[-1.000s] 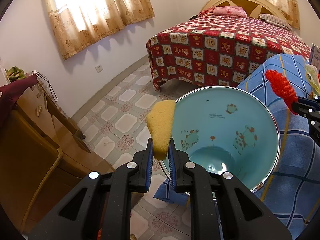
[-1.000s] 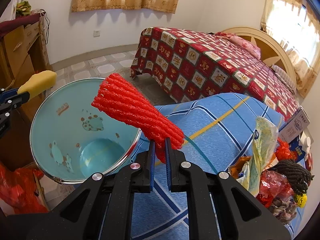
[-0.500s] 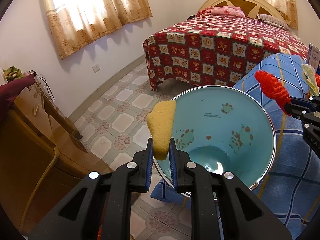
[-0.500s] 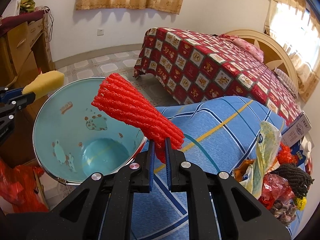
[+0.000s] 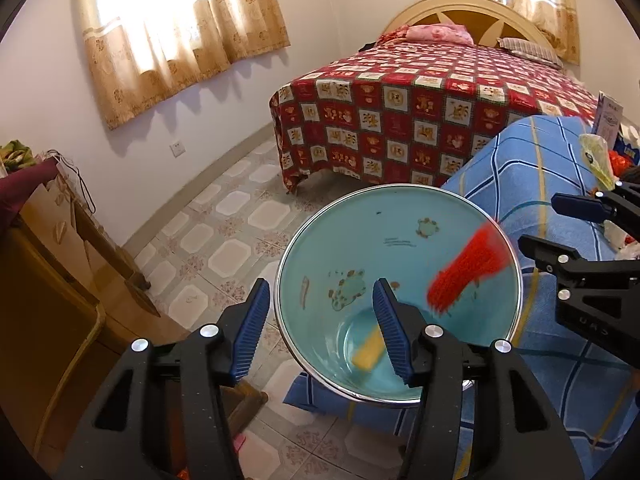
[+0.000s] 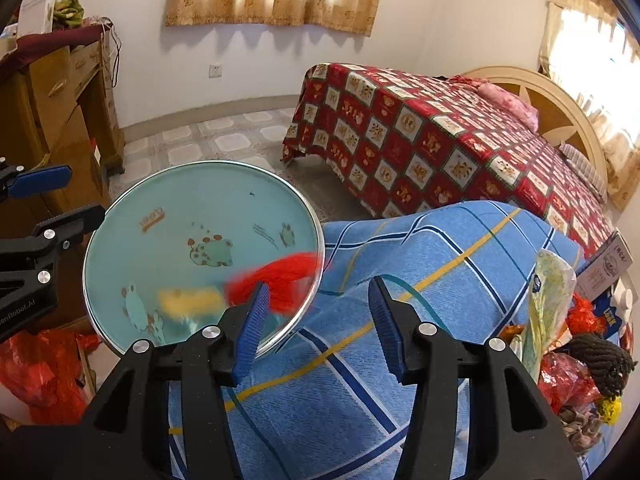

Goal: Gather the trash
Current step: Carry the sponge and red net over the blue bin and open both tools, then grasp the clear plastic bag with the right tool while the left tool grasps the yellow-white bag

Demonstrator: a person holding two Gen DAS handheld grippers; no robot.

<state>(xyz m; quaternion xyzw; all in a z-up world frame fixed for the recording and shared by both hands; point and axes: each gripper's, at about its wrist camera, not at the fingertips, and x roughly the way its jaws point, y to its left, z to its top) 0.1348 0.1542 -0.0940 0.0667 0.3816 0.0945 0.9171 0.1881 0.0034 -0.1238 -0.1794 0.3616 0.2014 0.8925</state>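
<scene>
A teal bin [image 5: 400,240] with a metal rim stands beside the blue-covered surface; it also shows in the right wrist view [image 6: 180,208]. My left gripper [image 5: 320,320] is open and empty over the bin's near rim. A yellow sponge [image 5: 367,349] lies at the bin's bottom, blurred in the right wrist view [image 6: 190,300]. A red foam net [image 5: 466,270] is falling into the bin, blurred, and shows in the right wrist view [image 6: 288,276]. My right gripper [image 6: 316,312] is open and empty by the bin's right rim.
Several pieces of trash [image 6: 568,332] lie on the blue plaid cover [image 6: 400,280] at right. A bed with a red patterned cover [image 5: 420,112] stands behind. A wooden cabinet [image 5: 48,280] is at left. Red plastic bags [image 6: 44,368] lie on the tiled floor.
Both grippers have opened. The yellow sponge dropped from the left gripper into the bin. The red foam net left the right gripper and is falling into the bin.
</scene>
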